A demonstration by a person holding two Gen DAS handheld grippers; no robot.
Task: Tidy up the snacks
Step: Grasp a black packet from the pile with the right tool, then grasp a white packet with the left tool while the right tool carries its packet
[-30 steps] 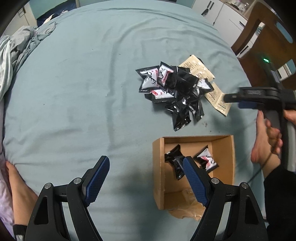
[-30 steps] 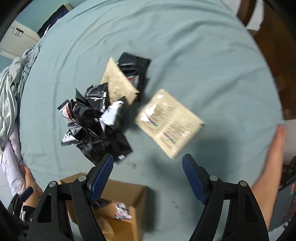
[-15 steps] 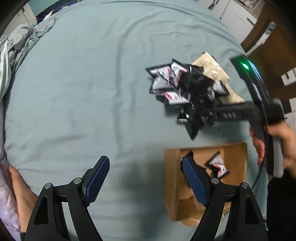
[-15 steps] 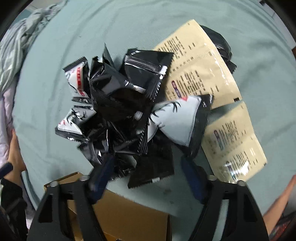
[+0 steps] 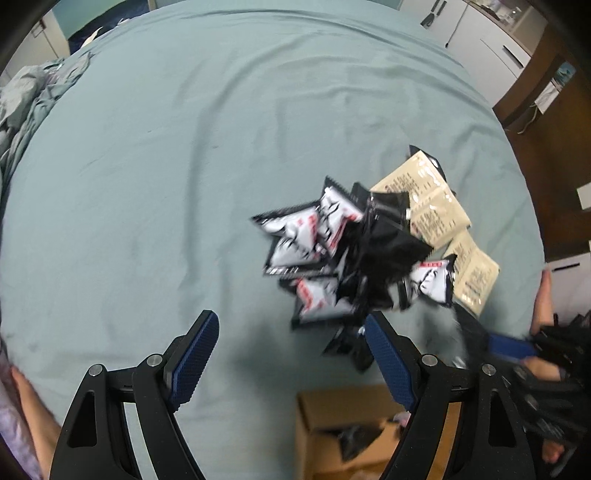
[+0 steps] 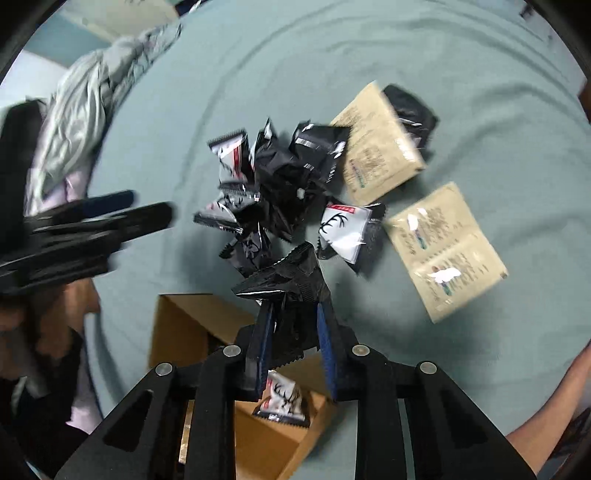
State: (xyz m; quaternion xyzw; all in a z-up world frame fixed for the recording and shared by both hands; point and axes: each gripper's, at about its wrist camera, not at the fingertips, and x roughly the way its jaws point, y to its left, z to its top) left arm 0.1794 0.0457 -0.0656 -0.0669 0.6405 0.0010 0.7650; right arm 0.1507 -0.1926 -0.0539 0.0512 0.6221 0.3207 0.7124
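Note:
A pile of black and black-and-white snack packets (image 5: 332,251) (image 6: 273,184) lies on the teal bedsheet, with two beige pouches (image 6: 380,147) (image 5: 432,206) at its right. A brown cardboard box (image 6: 184,321) (image 5: 332,402) in front of the pile holds a few packets (image 6: 282,402). My right gripper (image 6: 294,306) is closing its jaws, and its pads press on a black snack packet (image 6: 291,277) at the pile's near edge, over the box. That gripper is a blur (image 5: 509,347) in the left wrist view. My left gripper (image 5: 290,319) is open and holds nothing, just left of the pile.
Rumpled grey-green bedding (image 6: 85,103) (image 5: 22,99) is heaped at the far left of the bed. Dark wooden furniture (image 5: 546,110) and white cabinets (image 5: 480,33) stand beyond the bed's right edge. A person's bare limb (image 6: 546,406) lies at the lower right.
My right gripper came down on the pile's near edge and narrowed from wide open onto a black packet. My left gripper moved toward the pile, staying open.

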